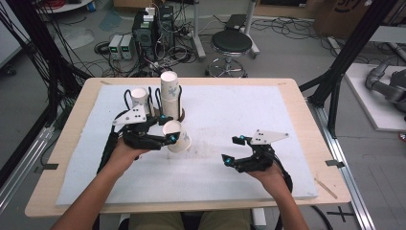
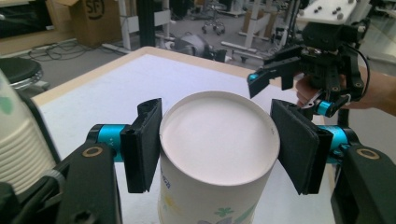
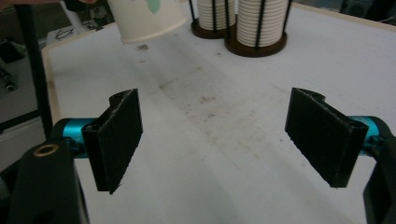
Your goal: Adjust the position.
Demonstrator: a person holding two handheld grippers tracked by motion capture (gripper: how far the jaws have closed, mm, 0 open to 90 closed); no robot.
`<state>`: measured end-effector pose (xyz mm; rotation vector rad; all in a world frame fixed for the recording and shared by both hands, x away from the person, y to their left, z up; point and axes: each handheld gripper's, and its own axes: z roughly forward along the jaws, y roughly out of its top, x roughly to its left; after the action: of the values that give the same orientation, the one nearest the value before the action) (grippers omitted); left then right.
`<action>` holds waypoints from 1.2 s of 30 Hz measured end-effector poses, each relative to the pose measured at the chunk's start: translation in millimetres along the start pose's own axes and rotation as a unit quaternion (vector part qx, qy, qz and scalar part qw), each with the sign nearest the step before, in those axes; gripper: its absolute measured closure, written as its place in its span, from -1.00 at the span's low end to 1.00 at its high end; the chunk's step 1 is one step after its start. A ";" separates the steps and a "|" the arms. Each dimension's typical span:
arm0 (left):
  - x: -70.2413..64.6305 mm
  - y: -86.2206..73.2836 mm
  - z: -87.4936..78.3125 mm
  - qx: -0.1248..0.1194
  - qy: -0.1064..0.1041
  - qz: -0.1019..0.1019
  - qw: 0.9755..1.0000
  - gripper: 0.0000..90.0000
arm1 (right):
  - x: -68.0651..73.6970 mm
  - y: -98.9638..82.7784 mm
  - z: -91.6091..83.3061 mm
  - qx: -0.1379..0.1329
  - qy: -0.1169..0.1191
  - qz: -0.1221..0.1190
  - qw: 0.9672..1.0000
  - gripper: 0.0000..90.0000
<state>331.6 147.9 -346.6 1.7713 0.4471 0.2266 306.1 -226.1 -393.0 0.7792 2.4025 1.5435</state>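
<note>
High view: we see the left gripper [image 1: 168, 130] clamped on a paper cup [image 1: 178, 137], held tilted above the white mat [image 1: 230, 120], just in front of 2 wire holders [image 1: 160, 103] stacked with cups. Left gripper view: both pads press the cup's wall [image 2: 217, 140]. Our right gripper [image 1: 233, 149] hangs well apart over the mat, jaws wide, nothing between them.

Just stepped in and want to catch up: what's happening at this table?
A person holds a claw in each hand. The left claw is clamped on a paper cup, holding it tilted above the white mat, just in front of a wire cup holder with stacked cups. The right claw is open with nothing between its pads, off to the side over the mat.
</note>
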 end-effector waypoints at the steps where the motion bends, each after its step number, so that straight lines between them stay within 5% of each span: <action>1: -1.1 -0.3 1.8 0.002 -0.006 0.002 1.000 -0.19 | 1.0 2.1 3.3 0.002 0.008 -0.004 1.000 -0.57; 13: -12.8 -1.0 16.0 0.015 -0.038 0.007 0.999 -0.18 | 18.0 23.4 45.3 0.018 0.076 -0.055 0.995 -0.57; 36: -32.9 -1.7 41.9 0.028 -0.087 0.016 0.996 -0.18 | 29.1 21.4 66.2 0.015 0.120 -0.076 0.990 -0.57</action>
<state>317.6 97.3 -355.9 1.8355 0.3027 0.0830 316.3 -151.7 -399.8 0.4230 2.5875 1.6250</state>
